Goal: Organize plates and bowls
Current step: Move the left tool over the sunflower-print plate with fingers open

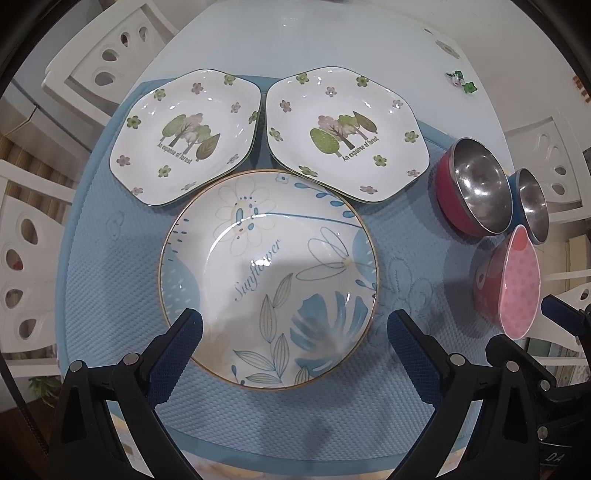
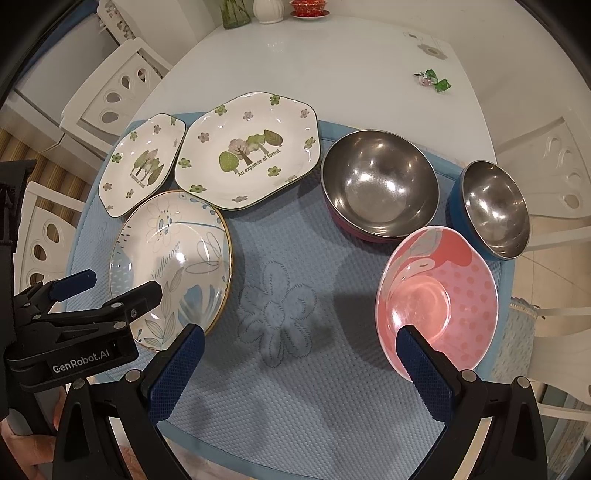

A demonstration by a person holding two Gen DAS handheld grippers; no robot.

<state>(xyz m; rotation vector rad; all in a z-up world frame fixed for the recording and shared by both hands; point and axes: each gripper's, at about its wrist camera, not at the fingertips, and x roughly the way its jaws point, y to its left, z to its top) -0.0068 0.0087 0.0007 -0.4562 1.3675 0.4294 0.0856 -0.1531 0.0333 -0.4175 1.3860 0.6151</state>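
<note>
A round sunflower plate [image 1: 269, 277] lies on the blue mat [image 1: 110, 280], with two hexagonal forest plates [image 1: 184, 136] [image 1: 347, 133] behind it. My left gripper [image 1: 295, 325] is open just above the sunflower plate's near rim. To the right stand a red-sided steel bowl [image 1: 476, 184], a blue-sided steel bowl [image 1: 532, 203] and a pink bowl [image 1: 517, 284]. In the right wrist view my right gripper [image 2: 301, 341] is open over the mat [image 2: 295, 406]; its right finger overlaps the pink bowl's [image 2: 439, 295] near rim. The left gripper [image 2: 107, 288] also shows there over the sunflower plate [image 2: 173, 258].
The mat lies on a pale oval table [image 2: 314, 66]. White chairs [image 2: 118, 85] [image 2: 561, 170] stand round it. A small green ornament [image 2: 432, 81] sits on the far right of the table. A vase and a red dish [image 2: 308, 7] stand at the far edge.
</note>
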